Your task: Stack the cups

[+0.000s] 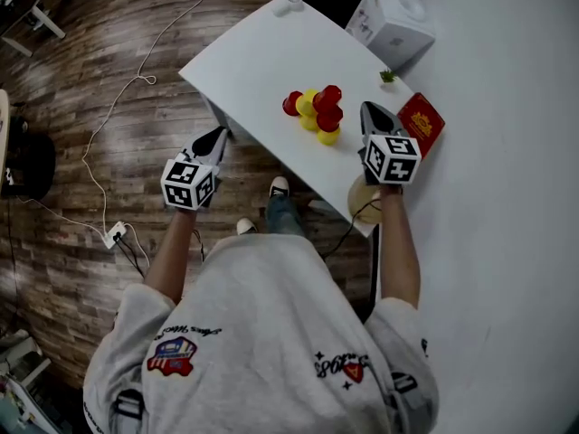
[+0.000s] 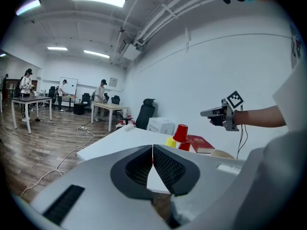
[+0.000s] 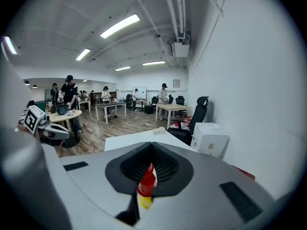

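Cups [image 1: 327, 107] untouched, left claw [image 2: 152, 148], right claw [image 3: 152, 145] closed

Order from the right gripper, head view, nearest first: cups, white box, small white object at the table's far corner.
1. cups, just left of the right gripper.
2. white box, farther back, right.
3. small white object, at the far corner.

The cups [image 1: 327, 116] look like glossy plastic. The table [image 1: 253, 57] under them has a smooth, matt white top; the floor [image 1: 99, 52] beside the table is grained wood.
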A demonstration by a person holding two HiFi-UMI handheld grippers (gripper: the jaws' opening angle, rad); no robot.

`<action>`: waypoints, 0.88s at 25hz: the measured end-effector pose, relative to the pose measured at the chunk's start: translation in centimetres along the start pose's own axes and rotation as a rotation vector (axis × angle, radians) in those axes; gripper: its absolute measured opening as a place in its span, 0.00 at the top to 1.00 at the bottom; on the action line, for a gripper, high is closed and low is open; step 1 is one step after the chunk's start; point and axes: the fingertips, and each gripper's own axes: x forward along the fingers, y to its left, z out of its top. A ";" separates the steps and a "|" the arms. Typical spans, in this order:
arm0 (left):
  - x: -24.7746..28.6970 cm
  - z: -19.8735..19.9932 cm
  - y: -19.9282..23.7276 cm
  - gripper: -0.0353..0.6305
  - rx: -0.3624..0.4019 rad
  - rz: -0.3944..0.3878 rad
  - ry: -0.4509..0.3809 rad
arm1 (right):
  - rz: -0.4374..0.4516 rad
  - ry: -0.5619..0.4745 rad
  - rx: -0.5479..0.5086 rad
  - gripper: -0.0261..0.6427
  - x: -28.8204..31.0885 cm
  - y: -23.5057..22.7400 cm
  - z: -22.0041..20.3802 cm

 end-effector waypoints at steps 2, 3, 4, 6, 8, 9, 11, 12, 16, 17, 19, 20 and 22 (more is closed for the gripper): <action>0.2 0.5 -0.6 0.93 0.017 -0.016 -0.005 | -0.029 -0.026 0.019 0.95 -1.4 -0.1 -0.3; 0.3 0.8 -0.9 0.93 0.025 -0.024 -0.009 | -0.043 -0.039 0.027 0.95 -2.1 -0.1 -0.4; 0.3 1.1 -1.2 0.93 0.033 -0.031 -0.012 | -0.055 -0.052 0.034 0.95 -2.7 -0.1 -0.5; 0.3 1.8 -1.8 0.93 0.050 -0.043 -0.022 | -0.074 -0.076 0.051 0.95 -3.9 0.3 -0.9; 0.3 2.3 -2.2 0.93 0.064 -0.052 -0.033 | -0.090 -0.099 0.069 0.95 -4.8 0.8 -1.4; 0.3 2.6 -2.5 0.93 0.070 -0.057 -0.039 | -0.097 -0.110 0.078 0.95 -5.2 1.0 -1.8; 0.3 3.1 -3.0 0.93 0.079 -0.068 -0.048 | -0.116 -0.131 0.105 0.95 -6.0 1.5 -2.5; 0.1 3.3 -3.2 0.93 0.083 -0.072 -0.052 | -0.128 -0.141 0.120 0.95 -6.4 1.8 -2.9; -0.2 3.8 -4.3 0.93 0.093 -0.090 -0.064 | -0.180 -0.150 0.105 0.96 -7.5 3.6 -5.0; -0.2 3.8 -4.6 0.93 0.094 -0.094 -0.065 | -0.184 -0.146 0.099 0.96 -7.6 4.2 -5.6; 0.0 3.7 -5.3 0.93 0.097 -0.104 -0.064 | -0.178 -0.130 0.110 0.96 -7.8 5.3 -7.0; 0.1 3.6 -5.6 0.93 0.100 -0.108 -0.062 | -0.172 -0.122 0.118 0.96 -7.9 5.7 -7.7; 0.0 3.4 -6.3 0.93 0.109 -0.116 -0.059 | -0.163 -0.116 0.125 0.96 -8.2 6.3 -8.5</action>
